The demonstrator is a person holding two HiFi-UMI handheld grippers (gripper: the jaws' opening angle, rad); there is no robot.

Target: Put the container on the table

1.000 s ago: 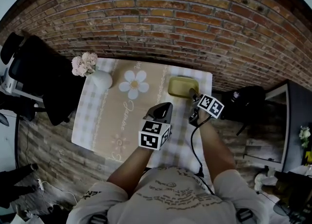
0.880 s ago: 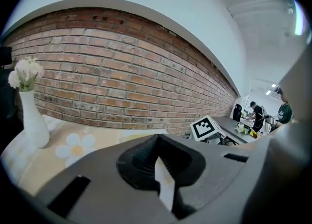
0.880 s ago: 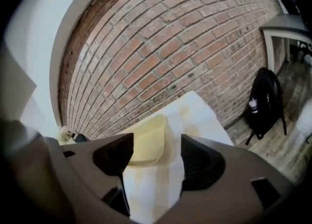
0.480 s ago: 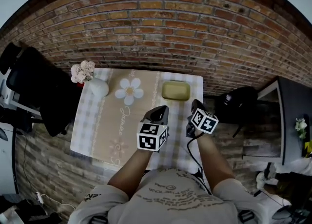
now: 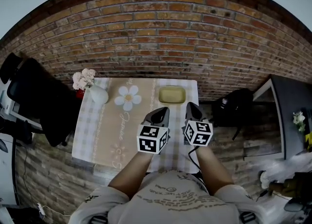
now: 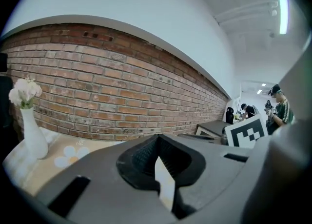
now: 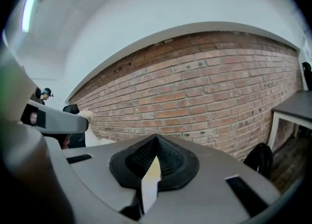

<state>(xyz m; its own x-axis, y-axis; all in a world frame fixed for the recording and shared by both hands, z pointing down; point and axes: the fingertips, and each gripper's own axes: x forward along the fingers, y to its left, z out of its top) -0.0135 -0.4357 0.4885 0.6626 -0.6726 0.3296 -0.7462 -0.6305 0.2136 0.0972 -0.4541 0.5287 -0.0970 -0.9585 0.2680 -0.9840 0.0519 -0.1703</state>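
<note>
Two claws clamped tight, empty: my left gripper (image 5: 160,113), right gripper (image 5: 191,108), frame centre. Smooth olive rounded-rectangle container (image 5: 171,94) sits upper centre on checked-cloth table (image 5: 87,120), near right edge; open cloth leftward.

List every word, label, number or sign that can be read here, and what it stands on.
Tablecloth: cursive script below the daisy print, too small to read.
Person's shirt: rows of print, too blurred to read.
Left gripper and right gripper: black-and-white square markers, no letters.
No text here can be read.
</note>
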